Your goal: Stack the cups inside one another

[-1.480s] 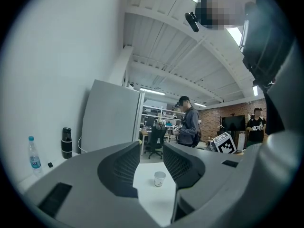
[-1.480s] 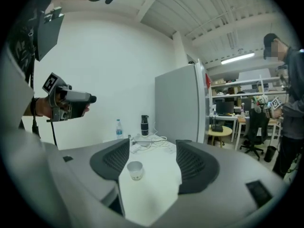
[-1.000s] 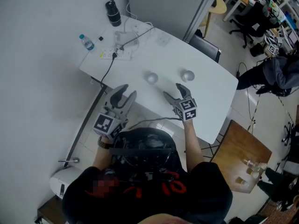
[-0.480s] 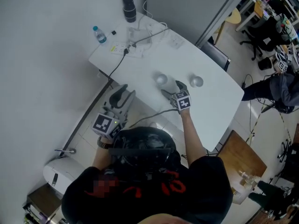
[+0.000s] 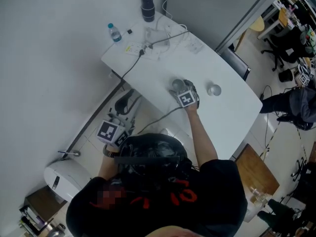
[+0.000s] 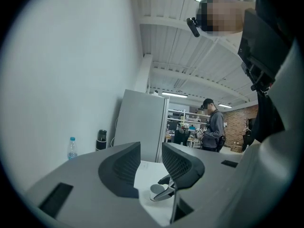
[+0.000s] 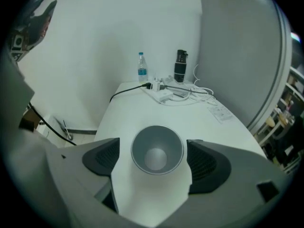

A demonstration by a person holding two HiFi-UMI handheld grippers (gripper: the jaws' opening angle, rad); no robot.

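Cups: two, grey, both upright on white bench (image 5: pixel 232 113), well apart. Left cup (image 7: pixel 156 136) mouth up, empty, sits between jaws of right tool (image 7: pixel 154 152). Right tool spread wide, one jaw each side of cup, pads not touching, bare gap on both sides. Points steeply down at cup from near side. Second cup (image 5: pixel 214 90) to the right, standing free, nothing near it.

Left tool (image 6: pixel 151 151) held off near-left edge of bench, over floor, pointing level. Jaws partly apart, nothing between them. Looks through the gap at right tool and left cup.

Far-left corner of bench: water bottle (image 5: pixel 114 32), black flask (image 5: pixel 147 7), power strip with cables (image 5: pixel 148 46). Black cable runs from strip off left edge of bench.

Beyond bench in left tool's view: a person standing (image 6: pixel 213 125), shelves behind.
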